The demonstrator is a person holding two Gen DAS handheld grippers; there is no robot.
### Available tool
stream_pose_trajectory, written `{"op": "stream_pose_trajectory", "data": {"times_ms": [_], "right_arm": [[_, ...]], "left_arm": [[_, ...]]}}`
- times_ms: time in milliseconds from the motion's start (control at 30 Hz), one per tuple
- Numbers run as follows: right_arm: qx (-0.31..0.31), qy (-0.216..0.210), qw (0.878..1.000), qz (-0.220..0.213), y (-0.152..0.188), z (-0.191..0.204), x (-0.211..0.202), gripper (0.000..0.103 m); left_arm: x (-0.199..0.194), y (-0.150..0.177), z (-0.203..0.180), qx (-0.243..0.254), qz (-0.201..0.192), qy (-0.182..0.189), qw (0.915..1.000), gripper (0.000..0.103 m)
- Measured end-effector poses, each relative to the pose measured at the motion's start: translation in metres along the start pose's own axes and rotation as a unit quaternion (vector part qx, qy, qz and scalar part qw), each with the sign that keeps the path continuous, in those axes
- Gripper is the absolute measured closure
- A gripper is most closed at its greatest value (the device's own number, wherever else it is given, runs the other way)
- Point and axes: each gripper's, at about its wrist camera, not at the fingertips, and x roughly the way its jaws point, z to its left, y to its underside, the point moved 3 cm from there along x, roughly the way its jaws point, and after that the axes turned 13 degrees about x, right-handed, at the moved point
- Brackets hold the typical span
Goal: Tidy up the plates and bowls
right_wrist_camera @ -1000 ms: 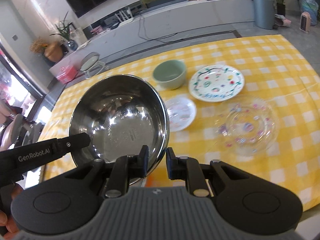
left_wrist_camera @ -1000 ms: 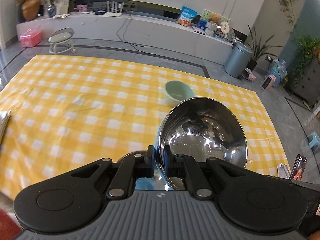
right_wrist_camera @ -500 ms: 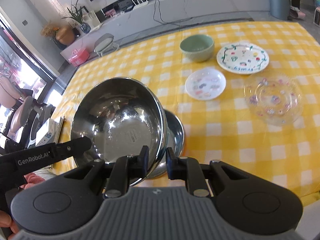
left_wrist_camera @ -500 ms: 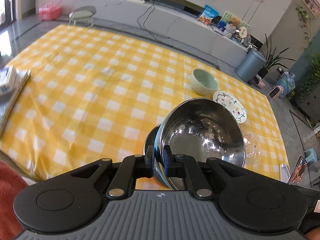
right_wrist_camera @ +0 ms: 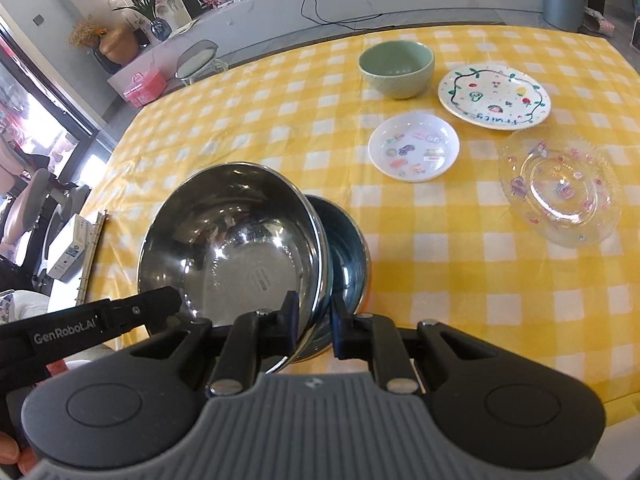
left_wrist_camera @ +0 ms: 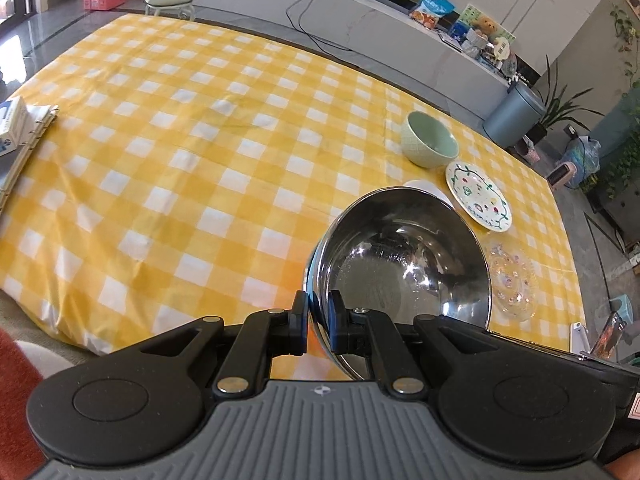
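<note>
Both grippers hold one large steel bowl [left_wrist_camera: 404, 264] by its rim, lifted and tilted above the yellow checked table. My left gripper [left_wrist_camera: 318, 326] is shut on the near rim. My right gripper [right_wrist_camera: 314, 322] is shut on the rim of the same bowl [right_wrist_camera: 236, 248]. A second, darker steel bowl [right_wrist_camera: 346, 248] sits on the table just behind it. Beyond lie a green bowl [right_wrist_camera: 396, 66], a small white plate [right_wrist_camera: 414, 146], a painted white plate [right_wrist_camera: 494, 96] and a clear glass plate [right_wrist_camera: 560, 186].
A binder with a white box [left_wrist_camera: 16, 128] lies at the table's left edge. A white stool [left_wrist_camera: 172, 0], a grey bin [left_wrist_camera: 516, 114] and a low cabinet stand past the far side of the table [left_wrist_camera: 180, 140].
Both grippers have pulled back and risen with the steel bowl, so more of the table shows. The darker bowl underneath has come into view and stays on the table.
</note>
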Motion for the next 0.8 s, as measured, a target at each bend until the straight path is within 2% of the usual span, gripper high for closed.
{"op": "stream_pose_trajectory", "data": {"times_ms": [200, 567, 800], "right_arm": [[0.001, 0.019, 1.0, -0.005, -0.008, -0.008, 0.0, 0.09], [-0.032, 0.044, 0.998, 0.009, -0.01, -0.002, 0.016, 0.089], [-0.043, 0.049, 0.998, 0.009, -0.01, 0.0, 0.019, 0.089]], "left_arm": [[0.015, -0.005, -0.009, 0.023, 0.02, 0.007, 0.9995, 0.093], [0.027, -0.013, -0.011, 0.063, 0.05, -0.012, 0.9967, 0.093], [0.031, -0.014, -0.011, 0.079, 0.056, -0.024, 0.995, 0.09]]}}
